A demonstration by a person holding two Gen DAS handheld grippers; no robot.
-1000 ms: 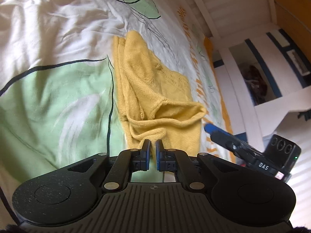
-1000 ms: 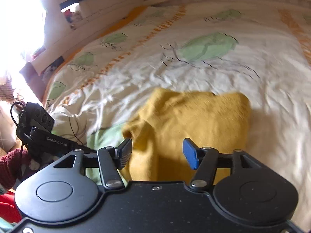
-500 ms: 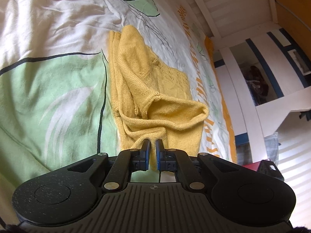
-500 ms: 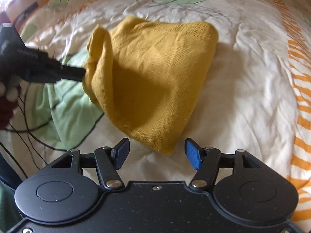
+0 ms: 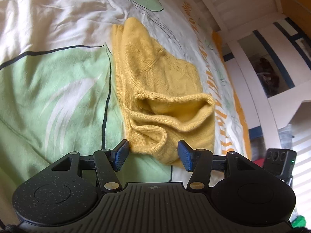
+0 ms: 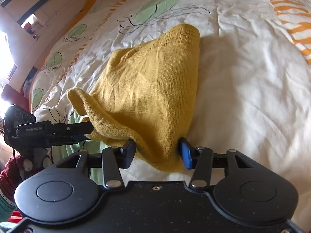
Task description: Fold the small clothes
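Note:
A small yellow knitted garment lies partly folded on the bed, with a loose looped edge at its near end. My left gripper is open, its blue pads either side of that near end, holding nothing. In the right wrist view the same garment lies as a rough triangle. My right gripper is open, with the garment's near corner between its fingers. The left gripper shows at the left of the right wrist view, touching the garment's rolled edge.
The bed is covered by a white duvet with green leaf prints and orange stripes. A white bed frame and shelves stand beyond the bed's far side. The person's red-sleeved hand shows at lower left.
My left gripper has opened and let go of the garment's edge, which now lies on the bed. My right gripper has moved in so the garment's near corner sits between its open fingers.

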